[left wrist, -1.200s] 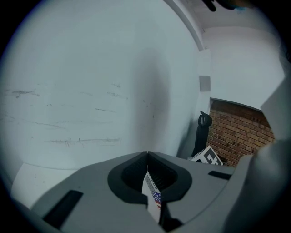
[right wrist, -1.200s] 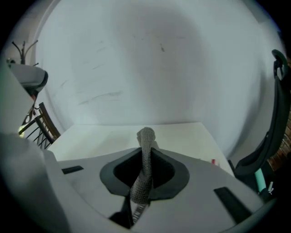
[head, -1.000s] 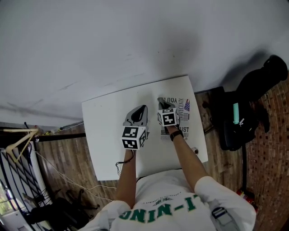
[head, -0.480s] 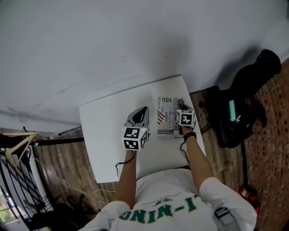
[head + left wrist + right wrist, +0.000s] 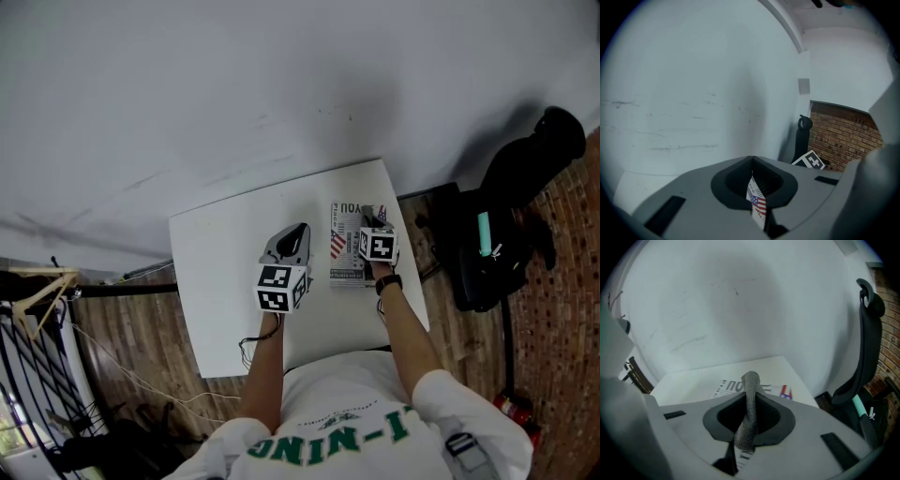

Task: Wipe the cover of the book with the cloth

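on the white rectangular table, toward its far right corner, found the thin book with the black-and-white printed cover and small flag emblem lying flat, long axis running from the near edge toward the wall; over its right half, found the right gripper, jaws clamped on a strip of grey knitted cloth that stood up between them and past their tips; read the cloth as meeting the cover at its far right part, though could not settle actual contact from the head view; just left of the book, over bare table, found the left gripper, jaws drawn together at the tips with nothing pinched; through the slit below those tips, glimpsed only a sliver of the flag print; could not tell whether touching the book's left edge or merely beside it; judged the right hand much the nearer, being above the cover; judged the uncovered stretch to lie leftward of the cloth and back along the long axis toward the person; judged the coming stroke to call for a drag that way, cloth pressed flat; noted the risk of the light book sliding, with no jaw pinning it
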Motion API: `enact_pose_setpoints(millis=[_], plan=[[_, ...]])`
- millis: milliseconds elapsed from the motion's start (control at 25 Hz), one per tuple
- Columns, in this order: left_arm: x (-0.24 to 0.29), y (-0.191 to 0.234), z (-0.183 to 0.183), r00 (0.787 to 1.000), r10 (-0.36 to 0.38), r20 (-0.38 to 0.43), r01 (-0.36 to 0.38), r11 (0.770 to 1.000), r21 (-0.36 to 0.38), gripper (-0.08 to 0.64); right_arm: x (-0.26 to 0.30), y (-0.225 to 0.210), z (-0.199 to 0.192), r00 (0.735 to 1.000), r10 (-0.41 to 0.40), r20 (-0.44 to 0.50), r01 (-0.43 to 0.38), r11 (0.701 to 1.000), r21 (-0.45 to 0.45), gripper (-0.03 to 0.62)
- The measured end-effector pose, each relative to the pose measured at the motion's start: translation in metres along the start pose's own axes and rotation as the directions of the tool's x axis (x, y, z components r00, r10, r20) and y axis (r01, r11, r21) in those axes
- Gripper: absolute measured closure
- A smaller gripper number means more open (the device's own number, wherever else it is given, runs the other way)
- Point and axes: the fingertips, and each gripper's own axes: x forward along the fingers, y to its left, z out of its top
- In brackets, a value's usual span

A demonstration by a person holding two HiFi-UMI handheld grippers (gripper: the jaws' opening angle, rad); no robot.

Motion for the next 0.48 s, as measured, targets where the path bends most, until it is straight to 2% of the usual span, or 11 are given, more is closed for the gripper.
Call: enact_pose_setpoints(millis=[120,240,360,480], plan=[[-0.006,0.008,-0.001,1.0,0.024,0.005,-0.024,1.0,-0.012,0.546,0.006,0.054,0.004,0.995,0.104,0.004,-0.104,0.994,-0.034,0.54],[-0.011,0.014,-0.001,0.999,0.041,0.008,-0.041,0.999,-0.021,0.546,0.014,0.097,-0.001,0.985,0.174,-0.021,-0.175,0.982,-0.069,0.54],[-0.014,0.014,-0.001,0.999,0.046,0.01,-0.045,0.999,-0.021,0.546,0.02,0.113,-0.016,0.98,0.188,-0.06,-0.193,0.978,-0.083,0.54],[-0.015,0.014,-0.001,0.999,0.041,0.011,-0.041,0.999,-0.021,0.546,0.018,0.106,-0.023,0.982,0.172,-0.073,-0.177,0.982,-0.07,0.54]])
